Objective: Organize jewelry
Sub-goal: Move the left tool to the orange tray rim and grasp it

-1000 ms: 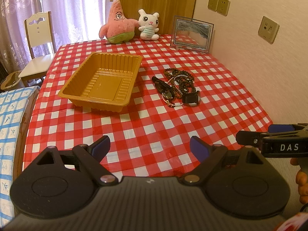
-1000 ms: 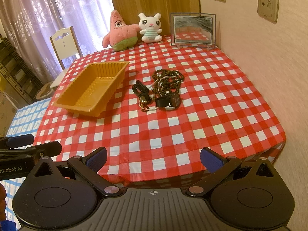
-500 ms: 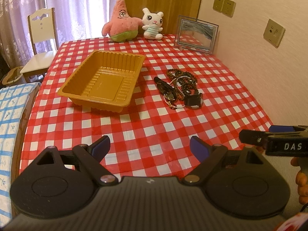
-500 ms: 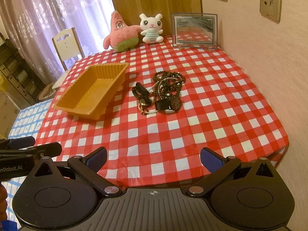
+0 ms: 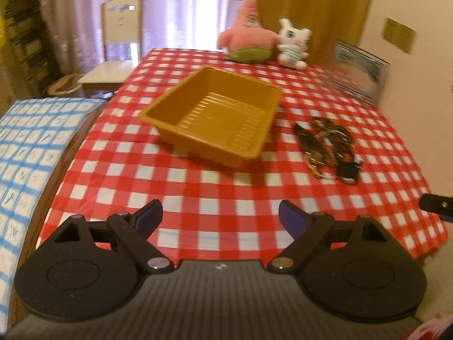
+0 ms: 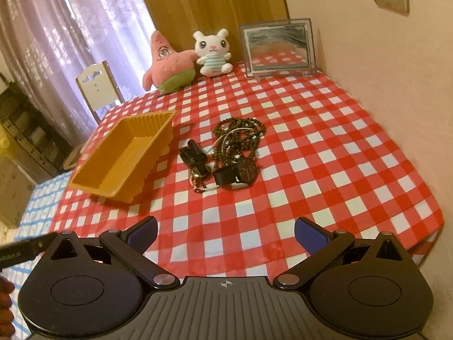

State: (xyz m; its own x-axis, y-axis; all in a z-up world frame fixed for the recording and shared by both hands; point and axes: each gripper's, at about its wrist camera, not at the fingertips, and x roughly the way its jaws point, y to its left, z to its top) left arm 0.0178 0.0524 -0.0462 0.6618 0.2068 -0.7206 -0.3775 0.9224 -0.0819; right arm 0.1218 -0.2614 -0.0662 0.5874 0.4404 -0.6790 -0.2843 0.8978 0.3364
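A heap of jewelry (image 6: 226,158) lies on the red checked tablecloth (image 6: 325,170): dark bead necklaces (image 6: 240,130), a black watch (image 6: 246,170), thin chains and a black clip. It also shows in the left wrist view (image 5: 328,147). An empty orange plastic tray (image 5: 218,119) stands to its left, also in the right wrist view (image 6: 124,161). My left gripper (image 5: 220,221) is open and empty above the table's near edge, facing the tray. My right gripper (image 6: 226,235) is open and empty, near the front edge, facing the jewelry.
A pink star plush (image 6: 167,65), a white bunny plush (image 6: 212,53) and a framed picture (image 6: 279,48) stand at the table's far end. The wall runs along the right side. A white chair (image 5: 119,45) stands at the far left. A blue checked cloth (image 5: 25,147) lies left of the table.
My left gripper has swung left and now faces the tray, with the view blurred by motion. My right gripper has moved closer to the jewelry. Both stay open.
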